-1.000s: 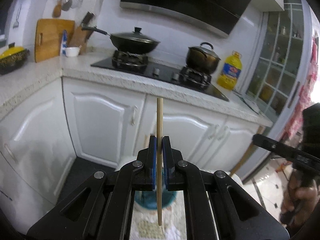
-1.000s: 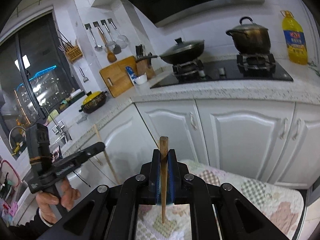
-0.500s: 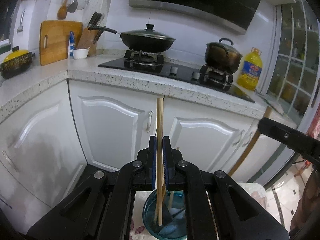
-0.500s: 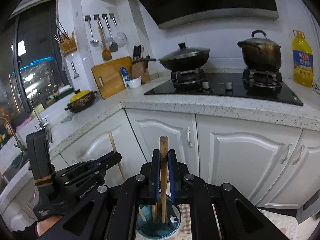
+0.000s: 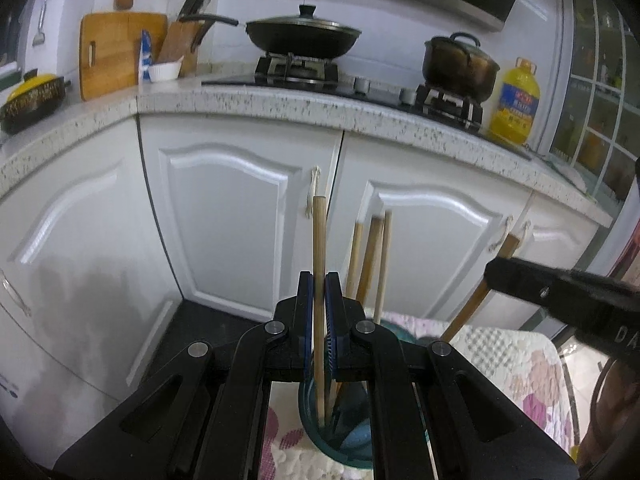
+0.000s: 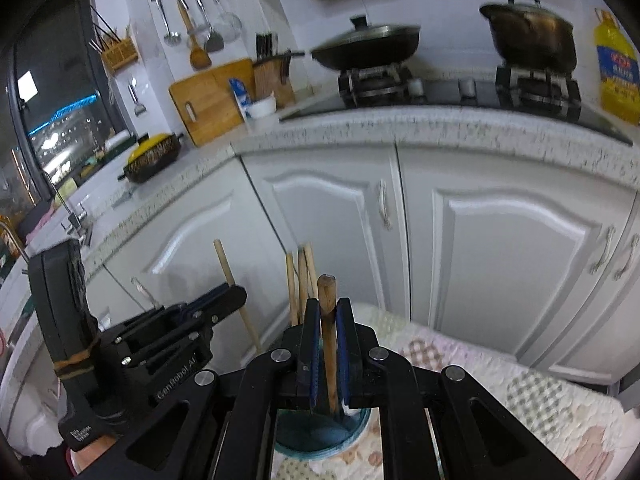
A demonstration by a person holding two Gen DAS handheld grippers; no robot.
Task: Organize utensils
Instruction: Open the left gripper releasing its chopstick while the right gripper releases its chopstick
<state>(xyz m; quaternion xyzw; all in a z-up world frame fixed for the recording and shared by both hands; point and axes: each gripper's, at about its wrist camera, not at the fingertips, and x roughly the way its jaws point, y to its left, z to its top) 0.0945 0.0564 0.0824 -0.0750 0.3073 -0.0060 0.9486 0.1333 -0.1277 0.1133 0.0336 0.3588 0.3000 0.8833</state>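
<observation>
A blue glass jar (image 5: pixel 352 444) stands on a patterned cloth and holds several wooden chopsticks (image 5: pixel 374 256). My left gripper (image 5: pixel 319 292) is shut on a light bamboo chopstick (image 5: pixel 319 240), held upright with its lower end inside the jar. My right gripper (image 6: pixel 328 316) is shut on a darker wooden utensil handle (image 6: pixel 327 300), also upright with its lower end in the jar (image 6: pixel 320 436). Each gripper shows in the other's view: the right one (image 5: pixel 568 296) at the right, the left one (image 6: pixel 180 328) at the left.
White cabinet doors (image 5: pixel 240 224) stand close behind the jar under a speckled counter (image 5: pixel 280 100). On it are a wok (image 5: pixel 302 36), a pot (image 5: pixel 460 64), an oil bottle (image 5: pixel 514 100) and a cutting board (image 5: pixel 112 48). The patterned cloth (image 6: pixel 520 396) spreads right.
Both grippers have come down over the jar. Both held sticks now reach into the jar, and the counter has risen in both views.
</observation>
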